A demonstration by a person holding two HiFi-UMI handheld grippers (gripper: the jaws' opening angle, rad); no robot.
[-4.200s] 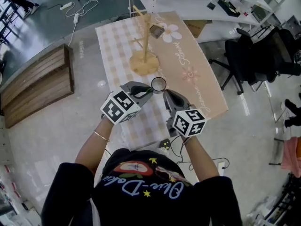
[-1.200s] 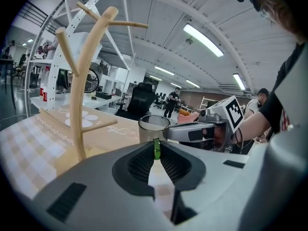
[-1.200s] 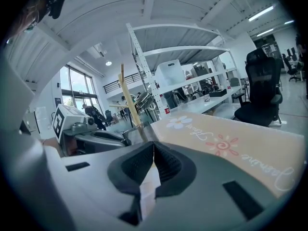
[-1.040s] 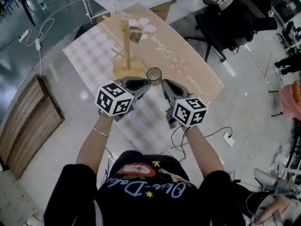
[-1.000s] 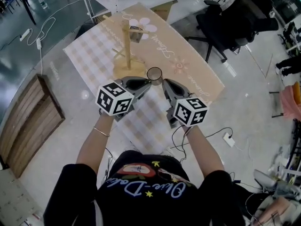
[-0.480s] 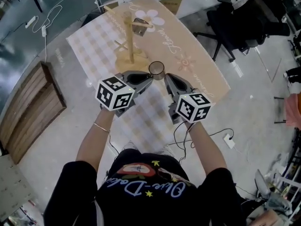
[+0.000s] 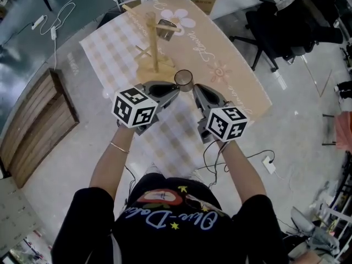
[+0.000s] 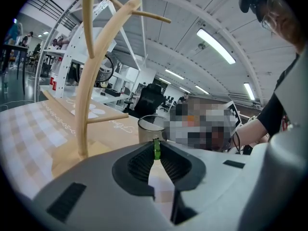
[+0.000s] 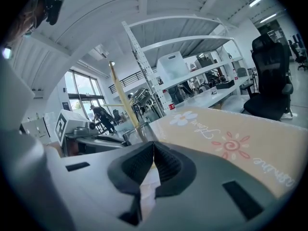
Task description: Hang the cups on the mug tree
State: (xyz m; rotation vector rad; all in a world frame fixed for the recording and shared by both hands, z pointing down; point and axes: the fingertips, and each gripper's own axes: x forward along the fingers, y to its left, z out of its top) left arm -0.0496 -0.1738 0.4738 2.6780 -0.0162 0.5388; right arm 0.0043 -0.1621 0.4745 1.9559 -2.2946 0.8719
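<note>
1. The mug tree [image 7: 155, 48] stands on the table [image 7: 236, 76], towards its far end.
2. One cup [image 7: 166, 29] hangs on the tree's right side.
3. A second cup [image 7: 183, 80] sits in front of the tree's base, its handle between the left gripper's [image 7: 176, 91] jaws, with the right gripper [image 7: 194, 90] just to its right.
4. A bench [image 7: 33, 131] lies left of the table and a chair [image 7: 286, 26] stands to the right.

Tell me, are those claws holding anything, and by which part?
The left gripper pinches the glass cup by its thin green handle. The right gripper is shut on nothing.
</note>
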